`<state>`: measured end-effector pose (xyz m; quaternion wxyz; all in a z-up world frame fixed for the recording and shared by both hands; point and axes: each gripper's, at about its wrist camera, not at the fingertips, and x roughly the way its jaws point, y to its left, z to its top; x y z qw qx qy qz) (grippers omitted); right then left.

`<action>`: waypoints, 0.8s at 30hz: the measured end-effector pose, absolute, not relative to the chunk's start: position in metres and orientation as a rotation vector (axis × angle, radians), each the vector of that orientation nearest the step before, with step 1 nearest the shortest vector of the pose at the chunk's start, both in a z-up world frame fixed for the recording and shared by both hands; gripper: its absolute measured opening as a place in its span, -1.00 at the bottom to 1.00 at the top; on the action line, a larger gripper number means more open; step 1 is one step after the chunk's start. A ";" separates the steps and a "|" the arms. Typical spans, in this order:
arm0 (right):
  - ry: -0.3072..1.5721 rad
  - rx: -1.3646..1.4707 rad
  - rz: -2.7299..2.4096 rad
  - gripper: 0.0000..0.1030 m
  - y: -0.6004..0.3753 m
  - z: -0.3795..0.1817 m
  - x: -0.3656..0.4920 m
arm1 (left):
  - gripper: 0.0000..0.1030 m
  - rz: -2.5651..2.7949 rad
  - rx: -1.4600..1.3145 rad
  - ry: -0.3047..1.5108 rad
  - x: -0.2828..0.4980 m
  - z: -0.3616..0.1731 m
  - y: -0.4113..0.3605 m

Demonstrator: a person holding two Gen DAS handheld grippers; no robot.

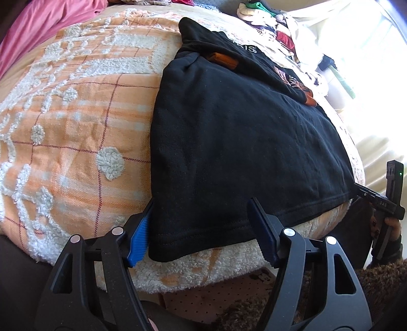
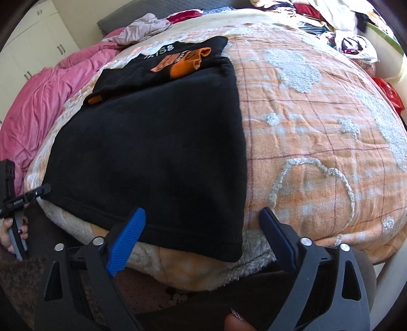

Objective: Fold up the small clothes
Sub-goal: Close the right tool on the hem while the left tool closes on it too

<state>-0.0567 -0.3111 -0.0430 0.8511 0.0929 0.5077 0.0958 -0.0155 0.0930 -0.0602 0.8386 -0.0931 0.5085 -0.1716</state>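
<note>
Only right view shows cupboards [image 2: 38,38] | left tongs [image 1: 201,229], right tongs [image 2: 203,229] spread at black shirt [image 1: 241,142] hem

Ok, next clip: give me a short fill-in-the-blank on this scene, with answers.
1. The black shirt lies on an orange and ____ checked blanket.
2. The cuffs folded onto the shirt are ____.
3. The pads on both grippers' fingers are ____.
4. Beside the blanket lies a crumpled ____ sheet.

Answers: white; orange; blue; pink

bare blanket [image 2: 318,132] right, clothes pile [image 2: 330,23] beyond
</note>
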 end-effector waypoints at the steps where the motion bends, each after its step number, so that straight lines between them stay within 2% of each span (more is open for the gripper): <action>1: 1.074 0.203 0.210 0.37 -0.311 -0.044 -0.057 | 0.20 -0.363 -0.198 1.076 -0.016 -0.060 0.093; 3: 1.080 0.206 0.211 0.05 -0.311 -0.046 -0.058 | 0.22 -0.364 -0.200 1.076 -0.016 -0.060 0.093; 4: 1.078 0.201 0.202 -0.04 -0.313 -0.046 -0.059 | 0.23 -0.365 -0.201 1.077 -0.016 -0.061 0.093; 6: 1.069 0.221 0.217 -0.60 -0.317 -0.044 -0.061 | 0.23 -0.366 -0.200 1.081 -0.015 -0.061 0.093; 7: 1.064 0.239 0.231 -0.68 -0.320 -0.042 -0.062 | 0.23 -0.368 -0.203 1.083 -0.014 -0.062 0.093; 9: 1.069 0.254 0.234 -0.68 -0.325 -0.042 -0.061 | 0.23 -0.373 -0.212 1.088 -0.012 -0.063 0.094; 14: 1.104 0.234 0.222 -0.45 -0.322 -0.046 -0.056 | 0.21 -0.379 -0.240 1.095 -0.008 -0.063 0.099; 16: 1.100 0.215 0.228 -0.39 -0.319 -0.046 -0.054 | 0.13 -0.372 -0.231 1.095 -0.008 -0.063 0.099; 17: 1.096 0.202 0.230 -0.42 -0.319 -0.046 -0.054 | 0.02 -0.365 -0.229 1.093 -0.007 -0.063 0.100; 20: 1.056 0.181 0.257 -0.75 -0.317 -0.043 -0.058 | -0.17 -0.351 -0.242 1.092 -0.006 -0.064 0.105; 24: 0.991 0.190 0.270 -0.83 -0.316 -0.037 -0.062 | -0.27 -0.341 -0.244 1.092 -0.006 -0.063 0.107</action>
